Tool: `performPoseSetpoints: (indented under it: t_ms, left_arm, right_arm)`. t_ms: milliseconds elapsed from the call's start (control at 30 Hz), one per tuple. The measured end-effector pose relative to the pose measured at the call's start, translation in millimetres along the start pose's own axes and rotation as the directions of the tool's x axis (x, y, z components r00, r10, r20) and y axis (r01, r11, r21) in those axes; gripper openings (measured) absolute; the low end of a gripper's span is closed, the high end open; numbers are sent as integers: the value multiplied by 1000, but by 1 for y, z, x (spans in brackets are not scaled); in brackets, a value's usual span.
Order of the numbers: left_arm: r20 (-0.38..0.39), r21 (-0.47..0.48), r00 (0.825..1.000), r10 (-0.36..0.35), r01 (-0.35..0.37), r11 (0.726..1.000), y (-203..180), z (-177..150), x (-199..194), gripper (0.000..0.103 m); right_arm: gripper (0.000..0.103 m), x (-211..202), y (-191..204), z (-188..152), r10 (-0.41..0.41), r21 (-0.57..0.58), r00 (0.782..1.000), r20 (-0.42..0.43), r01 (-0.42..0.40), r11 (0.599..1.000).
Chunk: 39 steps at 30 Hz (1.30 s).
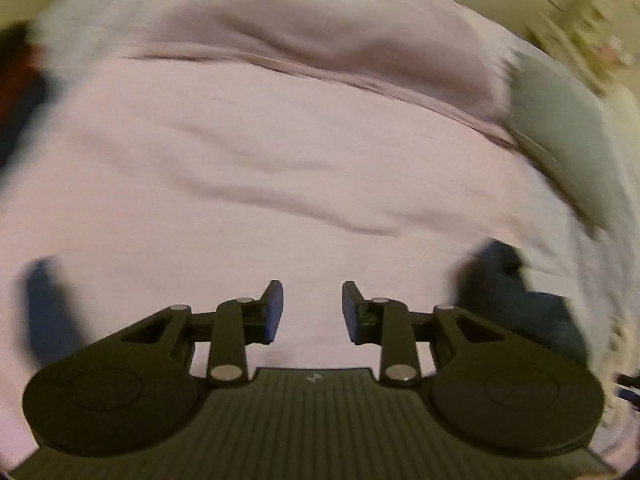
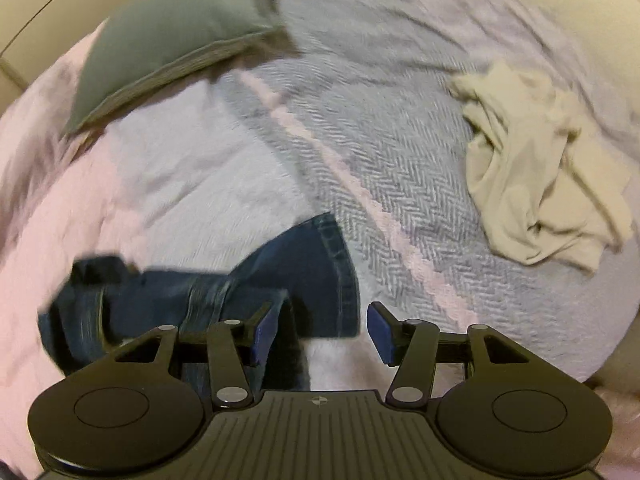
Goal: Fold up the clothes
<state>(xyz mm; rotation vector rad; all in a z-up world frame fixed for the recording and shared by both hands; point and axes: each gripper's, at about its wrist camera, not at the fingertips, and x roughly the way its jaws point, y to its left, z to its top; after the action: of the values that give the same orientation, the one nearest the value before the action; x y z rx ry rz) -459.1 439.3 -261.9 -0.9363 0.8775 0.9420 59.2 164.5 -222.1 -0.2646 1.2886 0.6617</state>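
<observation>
One pair of dark blue jeans [image 2: 256, 284] lies crumpled on the bed, partly on the pink sheet [image 2: 60, 208] and partly on the grey herringbone blanket [image 2: 384, 168]. The right gripper [image 2: 318, 330] hovers over the near edge of the jeans with its two fingers spread wide and nothing between them. Beyond the jeans sits one grey-green pillow [image 2: 168, 40], and well to the right of the jeans lies one cream garment [image 2: 532, 172], bunched up on the blanket. In the left wrist view the left gripper [image 1: 313, 312] hangs over bare pink sheet [image 1: 280, 160], its two fingers moderately apart and holding nothing; the jeans [image 1: 516, 304] show as a blurred dark shape to its right, with the pillow [image 1: 560, 128] farther back.
</observation>
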Motion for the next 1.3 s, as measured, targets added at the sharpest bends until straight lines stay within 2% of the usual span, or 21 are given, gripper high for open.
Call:
performPoseSetpoints:
  t_ms: [100, 167, 233, 300, 400, 467, 567, 633, 700, 733, 767, 800, 833, 867, 900, 967, 1033, 1100, 1133, 1200, 1300]
  left_arm:
    - [-58, 79, 994, -91, 95, 992, -66, 38, 55, 29]
    - [-102, 169, 985, -136, 152, 974, -116, 66, 92, 29]
    - [-143, 268, 977, -156, 190, 945, -160, 83, 121, 29]
    - [-190, 376, 968, -165, 227, 898, -199, 95, 148, 29]
    - [-267, 523, 951, -153, 276, 806, -249, 104, 185, 33]
    - [-310, 624, 943, -120, 297, 723, -276, 101, 208, 33]
    - [-375, 749, 922, -98, 364, 553, -306, 90, 229, 37]
    - [-428, 799, 901, -72, 415, 436, -322, 78, 244, 45]
    - [-467, 834, 884, -6, 442, 331, -335, 60, 260, 45]
    - [-465, 843, 885, 12, 438, 311, -336, 54, 265, 44]
    - [-454, 850, 891, 19, 426, 309, -336, 49, 268, 42]
    - [-442, 857, 896, 27, 414, 306, -336, 43, 271, 28]
    - [-431, 864, 902, 34, 402, 303, -335, 38, 274, 20]
    - [-420, 871, 907, 41, 389, 300, -335, 33, 277, 17]
    - [-405, 859, 914, 20, 373, 351, -331, 33, 275, 13]
    - [-328, 799, 941, -77, 320, 509, -312, 41, 248, 11]
    - [-197, 718, 966, -168, 259, 646, -286, 48, 202, 10]
    - [-39, 636, 977, -209, 186, 749, -258, 49, 144, 9]
    - [54, 595, 978, -201, 130, 793, -245, 48, 111, 9]
    - [235, 500, 960, -151, 14, 866, -221, 46, 41, 9]
    - [343, 409, 939, -35, -115, 905, -207, 38, -24, 10]
  right_arm:
    - [53, 15, -18, 19, 25, 72, 999, -23, -24, 997]
    - [53, 24, -27, 28, 27, 92, 999, -41, -23, 995]
    - [53, 34, -36, 34, 14, 100, 998, -53, -9, 995]
    - [53, 45, -47, 38, 5, 126, 998, -70, 4, 992]
    - [53, 60, -67, 43, -6, 194, 995, -97, 24, 981]
    - [53, 67, -80, 45, -5, 248, 994, -108, 32, 968]
    - [53, 70, -96, 47, -5, 310, 994, -112, 40, 950]
    - [53, 70, -105, 47, -6, 347, 993, -115, 46, 937]
    - [53, 70, -110, 45, -6, 380, 992, -123, 52, 924]
    - [53, 71, -112, 44, -5, 395, 992, -128, 55, 917]
    - [53, 71, -113, 42, -4, 411, 991, -133, 59, 910]
    - [53, 72, -113, 41, -4, 422, 990, -139, 63, 904]
    - [53, 72, -111, 40, -2, 429, 990, -143, 64, 901]
    - [53, 72, -109, 39, 0, 436, 989, -148, 65, 897]
    - [53, 73, -107, 38, 3, 441, 989, -150, 64, 895]
    - [53, 72, -97, 39, 18, 422, 989, -144, 45, 906]
    - [53, 72, -85, 40, 24, 385, 990, -140, 33, 922]
    - [53, 71, -72, 41, 29, 347, 990, -137, 20, 938]
    - [53, 72, -66, 41, 34, 329, 990, -136, 13, 944]
    - [53, 75, -53, 41, 53, 300, 989, -136, -10, 954]
    - [53, 78, -32, 39, 96, 267, 985, -143, -55, 962]
